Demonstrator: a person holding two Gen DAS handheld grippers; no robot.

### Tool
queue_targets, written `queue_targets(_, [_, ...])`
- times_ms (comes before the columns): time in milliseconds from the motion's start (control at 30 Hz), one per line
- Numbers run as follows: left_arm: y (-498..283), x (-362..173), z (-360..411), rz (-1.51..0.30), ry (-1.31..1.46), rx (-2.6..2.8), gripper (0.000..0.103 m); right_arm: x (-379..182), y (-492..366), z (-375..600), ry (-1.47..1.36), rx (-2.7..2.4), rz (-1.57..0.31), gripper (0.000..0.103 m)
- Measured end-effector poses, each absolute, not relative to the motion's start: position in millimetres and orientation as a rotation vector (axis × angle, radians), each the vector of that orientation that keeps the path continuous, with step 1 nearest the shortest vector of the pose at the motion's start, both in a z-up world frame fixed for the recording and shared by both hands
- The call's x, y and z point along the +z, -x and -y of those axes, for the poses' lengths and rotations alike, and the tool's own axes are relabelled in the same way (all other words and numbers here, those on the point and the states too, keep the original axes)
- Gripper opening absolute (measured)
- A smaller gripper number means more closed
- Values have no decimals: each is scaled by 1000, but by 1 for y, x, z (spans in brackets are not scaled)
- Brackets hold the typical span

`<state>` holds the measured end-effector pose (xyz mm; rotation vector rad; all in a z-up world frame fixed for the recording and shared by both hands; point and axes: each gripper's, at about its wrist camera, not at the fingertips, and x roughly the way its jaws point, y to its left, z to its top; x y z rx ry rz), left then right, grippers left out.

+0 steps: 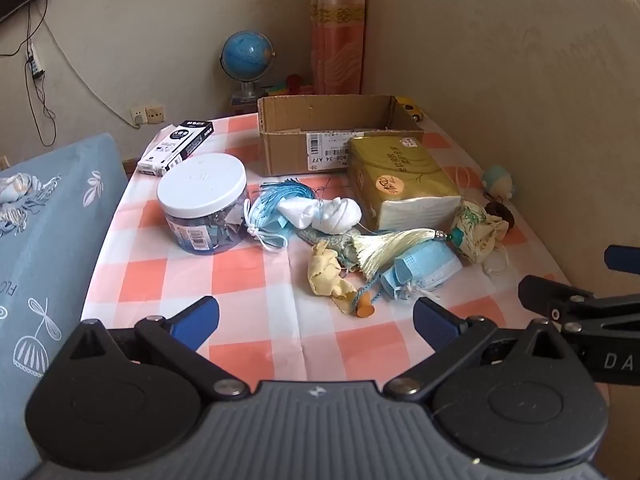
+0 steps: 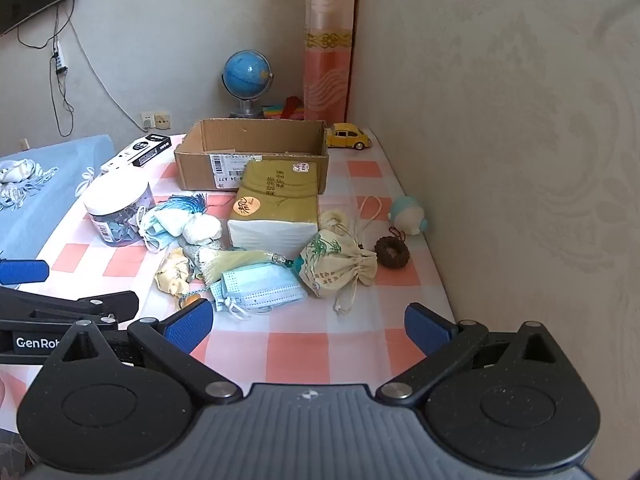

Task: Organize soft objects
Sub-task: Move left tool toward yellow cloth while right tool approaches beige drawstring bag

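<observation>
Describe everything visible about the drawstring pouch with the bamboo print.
The drawstring pouch is cream cloth printed with green bamboo and dark characters. It lies on its side on the checked tablecloth, its gathered neck cinched shut and pointing right, and its white cord trails toward the near edge. It lies against the blue face mask.

Count on my table: 1 cardboard box (image 2: 256,156), 1 tissue pack (image 2: 276,208), 1 clear jar with white lid (image 1: 202,208), 1 black-and-white carton (image 1: 176,148). Face masks: 2, one blue mask by the jar (image 1: 268,216), one blue mask near me (image 2: 260,286). 1 printed drawstring pouch (image 2: 340,266), 1 cream tassel (image 2: 236,260), 1 white cloth bundle (image 1: 324,212), 1 crumpled yellow cloth (image 1: 326,272). Toys: 1 yellow car (image 2: 348,135), 1 pale blue figure (image 2: 408,216). 1 brown ring charm (image 2: 391,254). 1 globe (image 2: 246,76) behind.
</observation>
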<state>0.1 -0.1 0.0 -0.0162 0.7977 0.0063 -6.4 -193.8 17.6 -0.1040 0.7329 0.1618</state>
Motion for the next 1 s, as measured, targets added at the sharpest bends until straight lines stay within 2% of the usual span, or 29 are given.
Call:
queue_targets(533, [-12,-14,1,-806,4,-61,102,7,1,195,123,198,-711,103])
queue_targets(1000, [-36,-50,-3,-875,-29,-137,102,-23,-14,206,158,233,-723,103])
